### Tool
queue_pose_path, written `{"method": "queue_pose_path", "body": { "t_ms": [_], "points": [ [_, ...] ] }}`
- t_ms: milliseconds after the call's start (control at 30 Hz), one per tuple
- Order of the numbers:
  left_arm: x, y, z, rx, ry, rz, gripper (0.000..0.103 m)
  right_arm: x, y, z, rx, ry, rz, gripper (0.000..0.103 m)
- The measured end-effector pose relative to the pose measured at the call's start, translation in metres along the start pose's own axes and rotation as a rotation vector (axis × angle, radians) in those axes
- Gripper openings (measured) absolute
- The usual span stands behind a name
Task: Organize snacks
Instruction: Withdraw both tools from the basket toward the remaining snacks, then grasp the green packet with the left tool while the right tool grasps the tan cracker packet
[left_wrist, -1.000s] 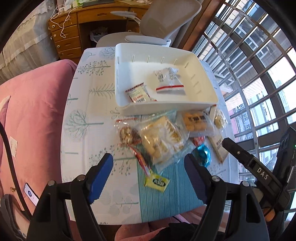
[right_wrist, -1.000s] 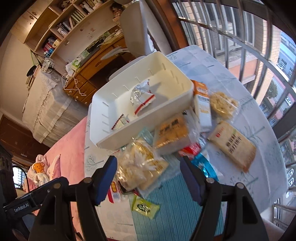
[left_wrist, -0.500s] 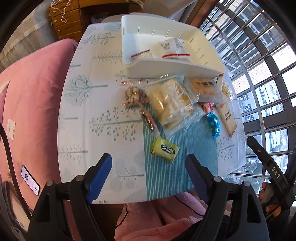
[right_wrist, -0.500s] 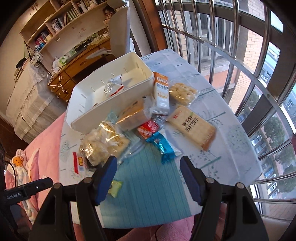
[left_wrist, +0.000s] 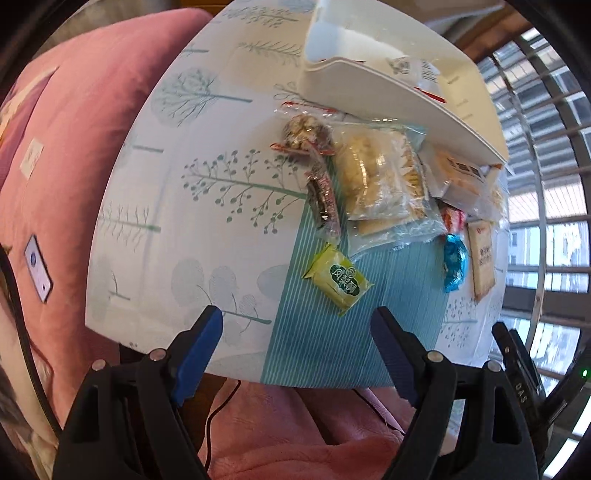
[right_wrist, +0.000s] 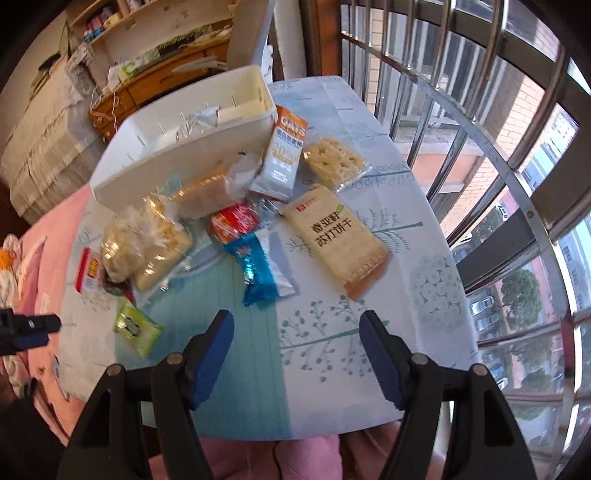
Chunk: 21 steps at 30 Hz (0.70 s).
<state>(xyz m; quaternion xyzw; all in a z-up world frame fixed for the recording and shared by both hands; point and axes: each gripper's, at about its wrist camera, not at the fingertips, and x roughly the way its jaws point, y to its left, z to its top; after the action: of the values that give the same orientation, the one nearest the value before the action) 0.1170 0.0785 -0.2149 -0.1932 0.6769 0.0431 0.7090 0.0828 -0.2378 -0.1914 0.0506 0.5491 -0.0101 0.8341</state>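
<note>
A white bin stands at the far side of the table and holds a couple of snack packets. Several loose snacks lie in front of it: a green packet, a clear bag of biscuits, a blue wrapper, a beige cracker pack, a red wrapper and an oats packet. My left gripper is open and empty over the table's near edge, just short of the green packet. My right gripper is open and empty near the blue wrapper.
The table has a white and teal tree-print cloth. A pink sofa lies left of and below it. Window bars run along the right. A desk and shelves stand behind the bin.
Both grippers have pulled back toward the table's near edge and lowered. The bin and snacks now sit farther away in both views. Nothing was picked up.
</note>
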Motion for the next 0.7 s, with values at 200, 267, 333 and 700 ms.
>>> {"method": "queue_pose_path", "body": {
  "t_ms": [200,267,333,700],
  "points": [
    [0.02,0.0,-0.003,-0.169,0.019,0.019,0.081,0.019,-0.024,0.015,-0.08,0.052,0.016,0.071],
    [0.028,-0.001,-0.005,-0.224,0.024,0.015,0.081,0.025,-0.031,0.022,-0.102,0.065,0.029,0.071],
    [0.034,-0.002,-0.007,-0.27,0.023,0.011,0.081,0.031,-0.038,0.031,-0.132,0.074,0.039,0.071],
    [0.074,-0.014,-0.011,-0.467,-0.011,0.008,0.081,0.069,-0.05,0.061,-0.344,0.164,0.104,0.071]
  ]
}}
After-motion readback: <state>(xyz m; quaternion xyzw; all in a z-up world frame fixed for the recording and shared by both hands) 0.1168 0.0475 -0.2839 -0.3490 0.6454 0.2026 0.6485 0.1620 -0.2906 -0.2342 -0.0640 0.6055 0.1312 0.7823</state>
